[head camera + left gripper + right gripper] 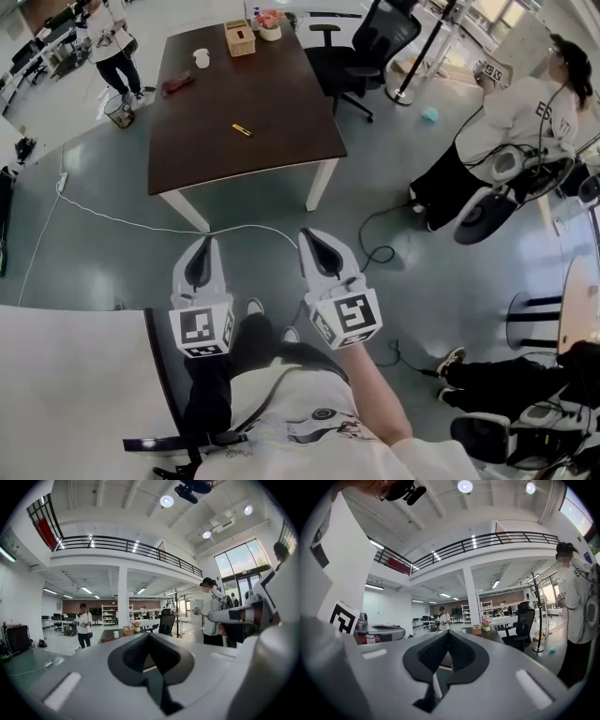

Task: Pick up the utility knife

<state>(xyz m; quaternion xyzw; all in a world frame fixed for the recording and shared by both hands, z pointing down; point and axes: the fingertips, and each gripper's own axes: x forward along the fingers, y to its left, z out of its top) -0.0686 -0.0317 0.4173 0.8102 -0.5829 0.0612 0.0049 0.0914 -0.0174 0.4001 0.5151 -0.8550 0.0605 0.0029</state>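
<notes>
Nearest me, my left gripper [205, 246] and right gripper [312, 240] are held side by side over the floor, each with its jaws pressed together on nothing. A white cable [141, 226] lies between them and the dark table [281, 141]. The yellow utility knife [242, 129] lies mid-table. Farther back are a white cup [202, 58], a wooden tissue box [240, 38] and a pot of pink flowers [270, 26].

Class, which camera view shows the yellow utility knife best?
The head view: the utility knife lies on the dark table, seen from above. Both gripper views show that table far off, edge-on; the knife cannot be made out.
</notes>
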